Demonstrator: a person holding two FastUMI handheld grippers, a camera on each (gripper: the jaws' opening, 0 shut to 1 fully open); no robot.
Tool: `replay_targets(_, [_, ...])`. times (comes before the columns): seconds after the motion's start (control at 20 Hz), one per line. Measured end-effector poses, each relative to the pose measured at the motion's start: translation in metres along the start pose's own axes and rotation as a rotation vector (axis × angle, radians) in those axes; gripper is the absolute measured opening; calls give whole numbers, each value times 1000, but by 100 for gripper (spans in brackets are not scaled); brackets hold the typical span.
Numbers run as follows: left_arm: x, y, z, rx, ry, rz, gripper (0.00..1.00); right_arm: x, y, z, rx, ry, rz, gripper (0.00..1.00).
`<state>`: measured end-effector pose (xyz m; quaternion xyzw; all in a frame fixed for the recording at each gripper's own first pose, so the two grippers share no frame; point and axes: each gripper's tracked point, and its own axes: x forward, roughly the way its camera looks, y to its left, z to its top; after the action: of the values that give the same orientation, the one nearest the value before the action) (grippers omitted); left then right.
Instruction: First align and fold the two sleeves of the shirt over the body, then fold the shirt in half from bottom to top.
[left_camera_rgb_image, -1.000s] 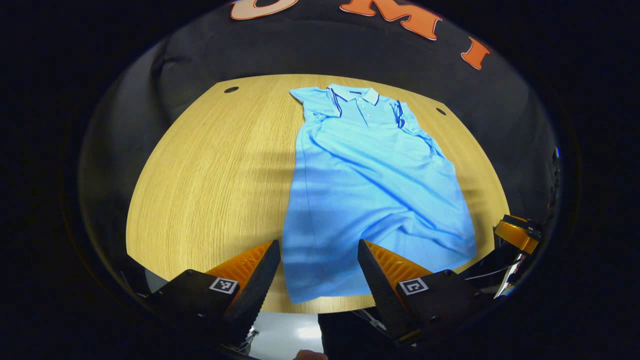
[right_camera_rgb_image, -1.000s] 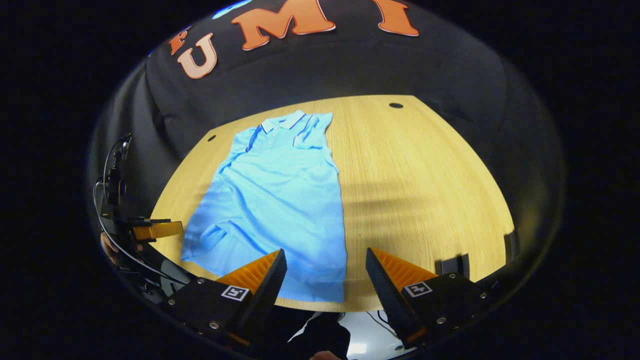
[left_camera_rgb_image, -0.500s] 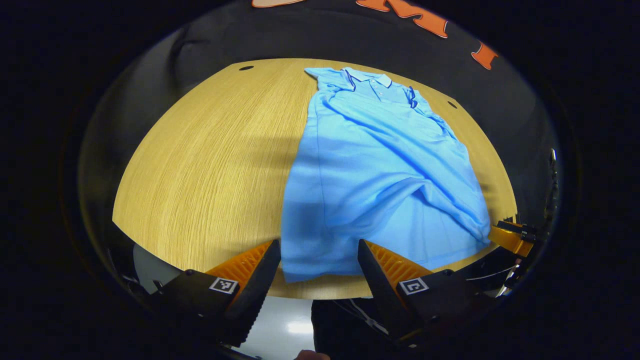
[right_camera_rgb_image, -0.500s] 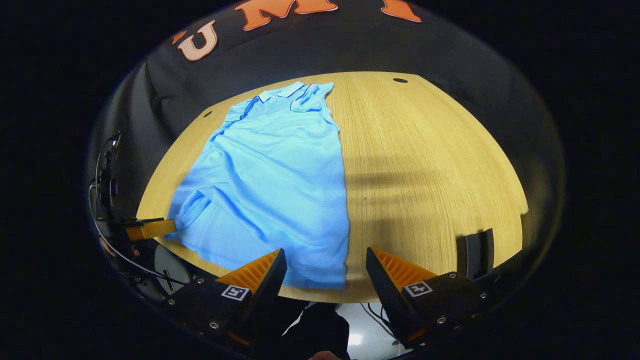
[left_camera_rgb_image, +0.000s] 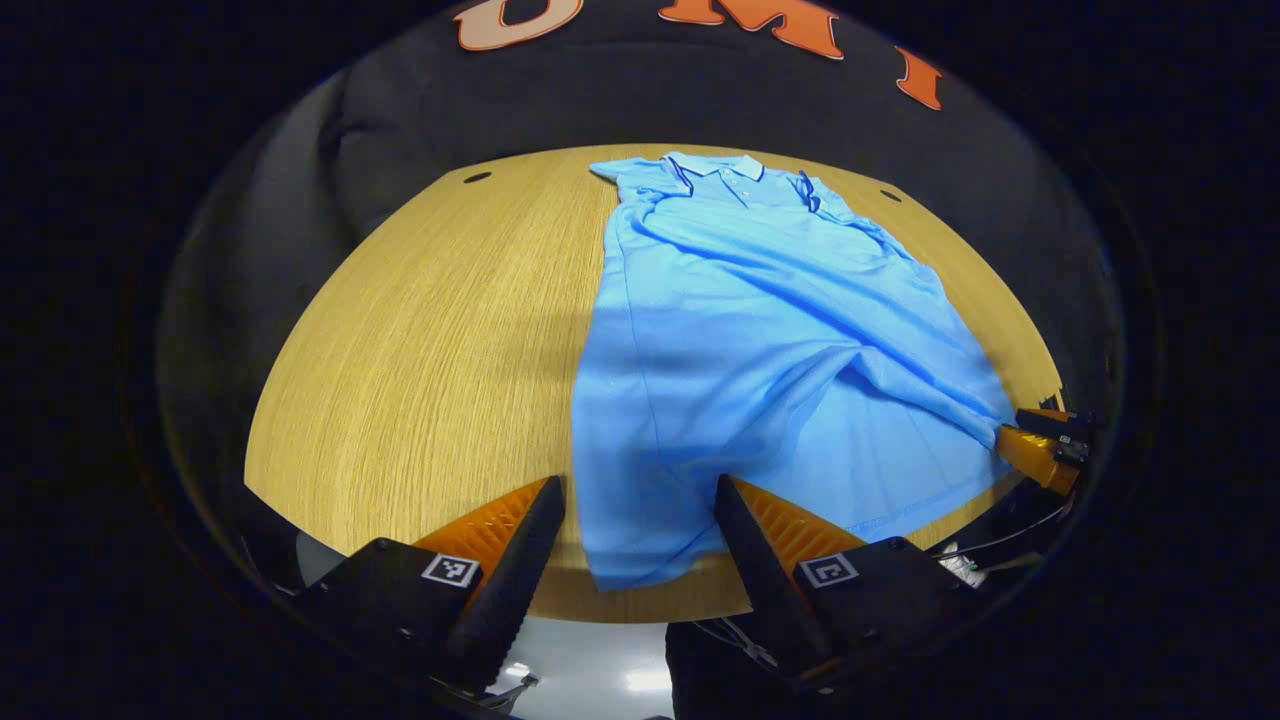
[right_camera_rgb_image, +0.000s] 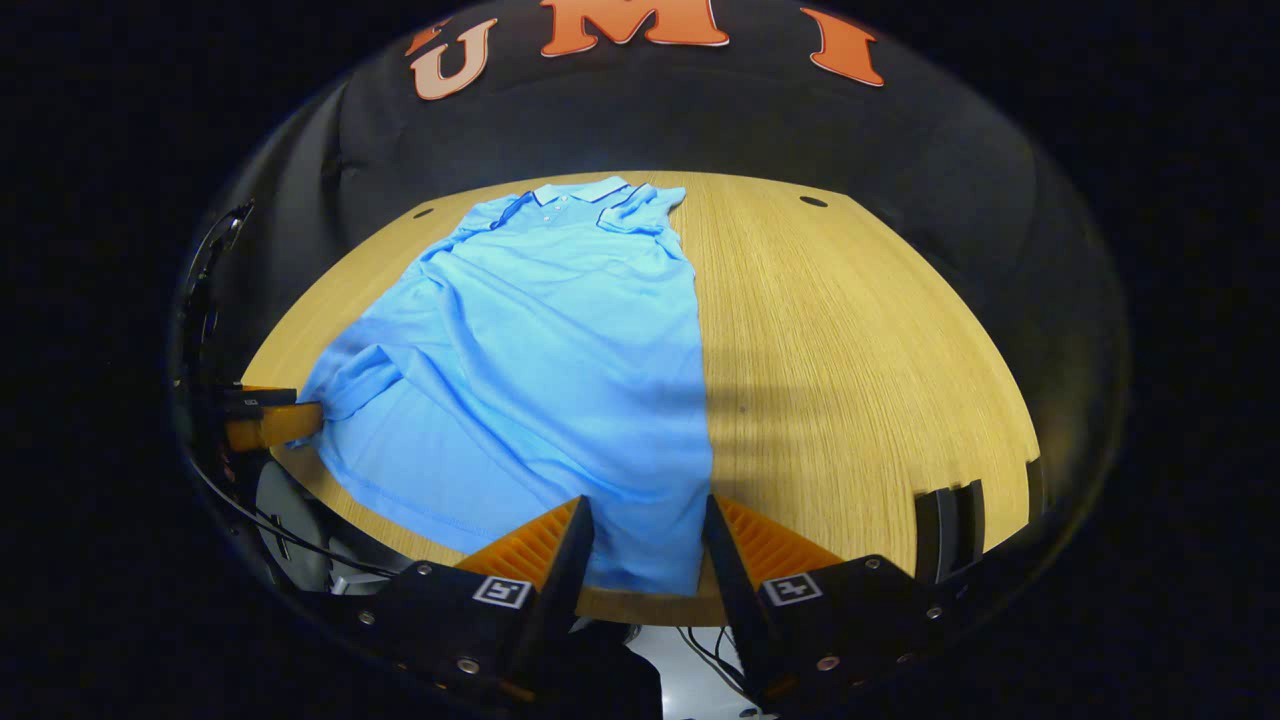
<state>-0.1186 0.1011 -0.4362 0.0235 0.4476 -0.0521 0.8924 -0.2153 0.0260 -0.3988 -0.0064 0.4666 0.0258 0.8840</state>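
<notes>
A light blue polo shirt (left_camera_rgb_image: 760, 330) lies flat on the wooden table (left_camera_rgb_image: 430, 330), collar (left_camera_rgb_image: 720, 165) at the far end and both sleeves lying in on the body. My left gripper (left_camera_rgb_image: 638, 490) is open, and its fingers straddle one near corner of the hem (left_camera_rgb_image: 640, 560). In the right gripper view the shirt (right_camera_rgb_image: 540, 350) reaches down to my right gripper (right_camera_rgb_image: 647, 505), whose fingers stand narrowly apart around the other hem corner (right_camera_rgb_image: 650, 560). A diagonal ridge (left_camera_rgb_image: 900, 385) creases the lower cloth. Each gripper also shows far off in the other's view: right gripper (left_camera_rgb_image: 1040, 455), left gripper (right_camera_rgb_image: 265, 425).
The table's front edge (left_camera_rgb_image: 640, 605) runs just under both grippers, with pale floor below it. Small dark holes (left_camera_rgb_image: 477, 177) (right_camera_rgb_image: 813, 201) mark the far corners of the table. A dark bracket (right_camera_rgb_image: 945, 520) sits at the table's near right edge. Bare wood flanks the shirt.
The right gripper's fingers have drawn closer together around the hem corner. Both grippers have come in over the hem, and the lower cloth has bunched into a diagonal ridge.
</notes>
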Motion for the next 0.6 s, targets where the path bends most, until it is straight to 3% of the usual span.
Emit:
replay_targets(0.05, [-1,-1,1,-5,-6,1,100,1,2,1,3,-5,3,58])
replay_targets(0.1, [1,-3,0,-5,-1,7,98,1,6,3,7,3,7,43])
replay_targets(0.15, [2,-6,2,-5,1,3,76,3,11,1,3,31,11,32])
replay_targets(0.2, [2,-8,4,-6,9,7,54,3,11,2,-24,63,14,11])
replay_targets(0.3, [8,-11,8,-25,17,14,11,3,12,2,-12,115,10,4])
replay_targets(0.6, [-1,-10,19,-70,11,-1,9,-3,17,13,122,135,57,0])
